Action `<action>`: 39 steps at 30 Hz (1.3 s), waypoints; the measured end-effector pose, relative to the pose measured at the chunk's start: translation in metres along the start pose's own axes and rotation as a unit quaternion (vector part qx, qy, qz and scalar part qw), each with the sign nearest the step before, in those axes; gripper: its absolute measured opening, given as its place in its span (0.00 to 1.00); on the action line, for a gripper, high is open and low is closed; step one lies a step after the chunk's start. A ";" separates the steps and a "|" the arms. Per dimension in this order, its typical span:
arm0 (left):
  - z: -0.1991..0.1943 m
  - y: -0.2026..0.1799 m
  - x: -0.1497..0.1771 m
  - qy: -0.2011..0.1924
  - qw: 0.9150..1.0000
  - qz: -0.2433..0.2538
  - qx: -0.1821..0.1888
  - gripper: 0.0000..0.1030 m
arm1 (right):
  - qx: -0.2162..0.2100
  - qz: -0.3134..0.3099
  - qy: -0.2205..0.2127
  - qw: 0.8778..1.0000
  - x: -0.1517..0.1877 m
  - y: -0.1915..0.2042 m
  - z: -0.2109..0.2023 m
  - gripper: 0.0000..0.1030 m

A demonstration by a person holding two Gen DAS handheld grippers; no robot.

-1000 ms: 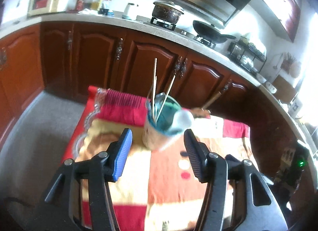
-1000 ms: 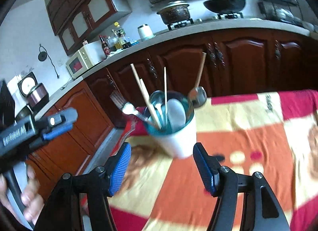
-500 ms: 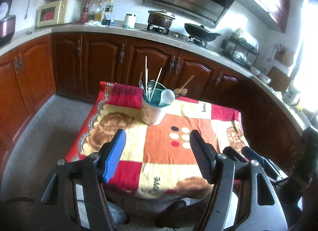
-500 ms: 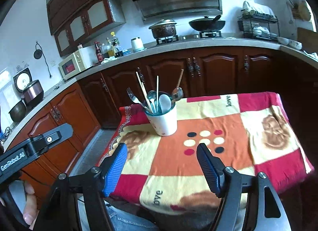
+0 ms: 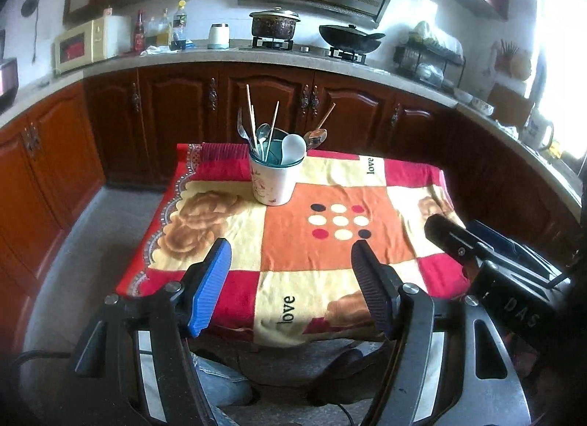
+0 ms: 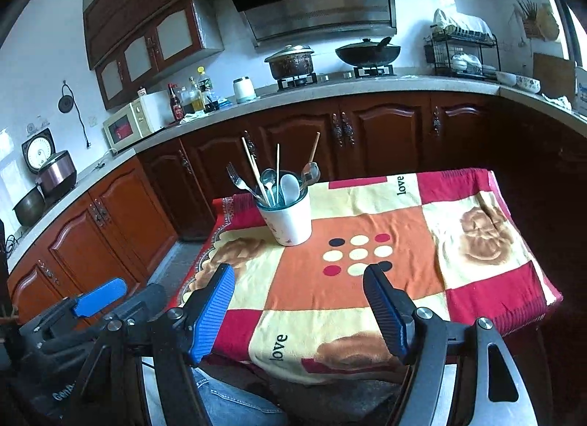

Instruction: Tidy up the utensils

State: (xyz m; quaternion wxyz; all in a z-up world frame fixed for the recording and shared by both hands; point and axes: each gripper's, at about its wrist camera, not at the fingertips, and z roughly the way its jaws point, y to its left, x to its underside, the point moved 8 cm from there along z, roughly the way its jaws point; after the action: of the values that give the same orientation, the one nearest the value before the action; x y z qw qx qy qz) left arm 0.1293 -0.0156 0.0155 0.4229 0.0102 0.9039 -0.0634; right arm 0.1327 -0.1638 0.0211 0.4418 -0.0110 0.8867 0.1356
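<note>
- Your left gripper (image 5: 290,275) and right gripper (image 6: 299,303) both hang over the near edge of the table (image 5: 422,281), jaws wide, nothing between them.
- The cup (image 5: 274,178) stands upright at the far left of the blanket (image 6: 367,327), ahead of both grippers and well apart from them; it sits a little left of centre in each view.
- The utensils stand handle-up or bowl-up in it: chopsticks (image 5: 250,112), a fork (image 6: 234,178), metal spoons, a white spoon (image 5: 293,147). Their long axes run near vertical, fanning outward.
- Neither hand looks clearly nearer; the left lines up slightly better, I judge.
- No loose utensil shows on the blanket, so the sorting looks done.
- Around you: dark wood cabinets (image 6: 385,132), a counter, pots on the stove.
</note>
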 end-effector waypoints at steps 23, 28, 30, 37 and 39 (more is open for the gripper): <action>0.011 0.028 0.001 -0.003 0.998 -0.003 -0.065 0.69 | 0.003 -0.020 -0.012 1.000 -0.003 0.009 0.012 0.68; 0.010 0.028 0.001 -0.001 0.998 -0.002 -0.061 0.69 | 0.004 -0.020 -0.016 1.000 -0.004 0.010 0.011 0.68; 0.010 0.028 0.001 -0.002 0.998 -0.001 -0.062 0.69 | 0.004 -0.021 -0.016 1.000 -0.003 0.010 0.011 0.68; 0.011 0.029 0.004 0.004 0.998 0.000 -0.064 0.69 | 0.008 -0.027 -0.016 0.999 -0.003 0.013 0.012 0.68; 0.011 0.030 0.003 0.003 0.998 -0.002 -0.065 0.69 | 0.009 -0.029 -0.016 0.999 -0.003 0.013 0.012 0.68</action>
State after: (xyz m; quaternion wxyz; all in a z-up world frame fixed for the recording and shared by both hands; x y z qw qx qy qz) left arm 0.1381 0.0125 0.0029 0.4199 -0.0184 0.9074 -0.0054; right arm 0.1423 -0.1483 0.0198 0.4601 -0.0305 0.8799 0.1148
